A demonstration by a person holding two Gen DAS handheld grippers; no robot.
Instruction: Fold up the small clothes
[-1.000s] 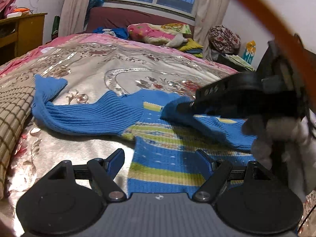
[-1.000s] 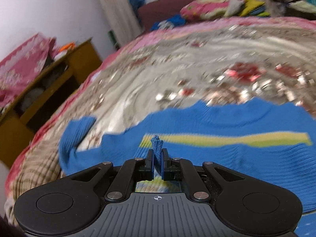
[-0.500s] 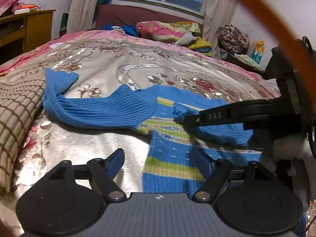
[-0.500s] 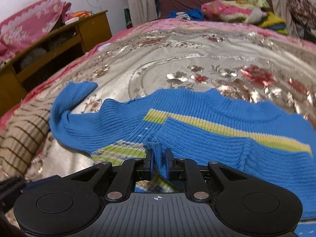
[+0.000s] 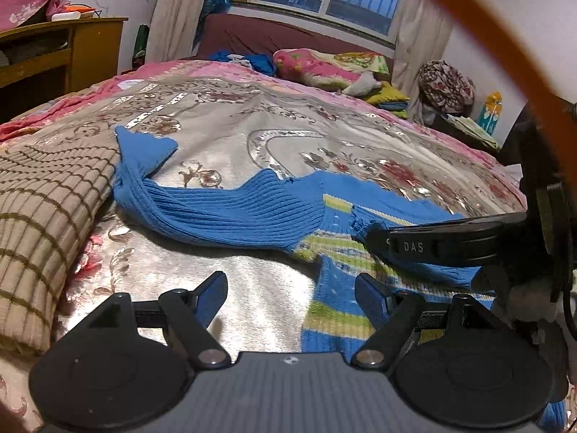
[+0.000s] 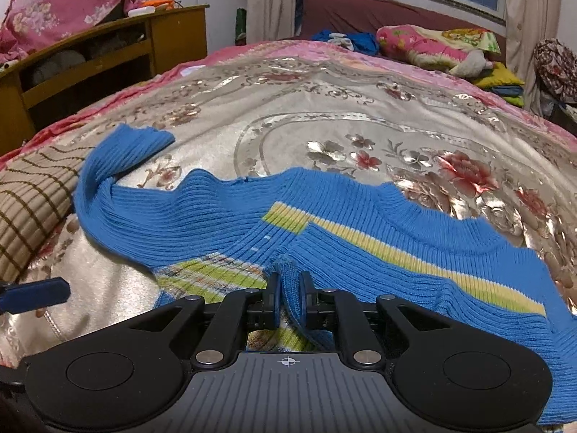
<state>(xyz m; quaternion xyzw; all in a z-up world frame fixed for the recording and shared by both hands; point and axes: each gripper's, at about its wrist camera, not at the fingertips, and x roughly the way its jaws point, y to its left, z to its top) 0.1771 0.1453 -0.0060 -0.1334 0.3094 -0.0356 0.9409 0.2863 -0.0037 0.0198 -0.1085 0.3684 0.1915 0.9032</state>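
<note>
A small blue knit sweater [image 6: 223, 216] with yellow and green stripes lies on the bed; it also shows in the left wrist view [image 5: 230, 213]. Its left sleeve stretches out to the left with the cuff [image 6: 140, 140] bent back. The right sleeve is folded across the body. My right gripper [image 6: 289, 281] is shut on the blue sleeve cuff, low over the sweater's middle. In the left wrist view it [image 5: 371, 236] comes in from the right. My left gripper [image 5: 290, 285] is open and empty, at the sweater's left hem.
The bed is covered by a shiny floral bedspread [image 6: 324, 108]. A checked tan cloth [image 5: 39, 195] lies at the left edge. A wooden shelf [image 6: 90, 57] stands at the left. Pillows and folded clothes [image 6: 440, 47] lie at the far end.
My right gripper has carried the cuff leftward and down over the sweater's body, and its jaws have eased apart slightly around the cloth. The left gripper has stayed open in about the same place.
</note>
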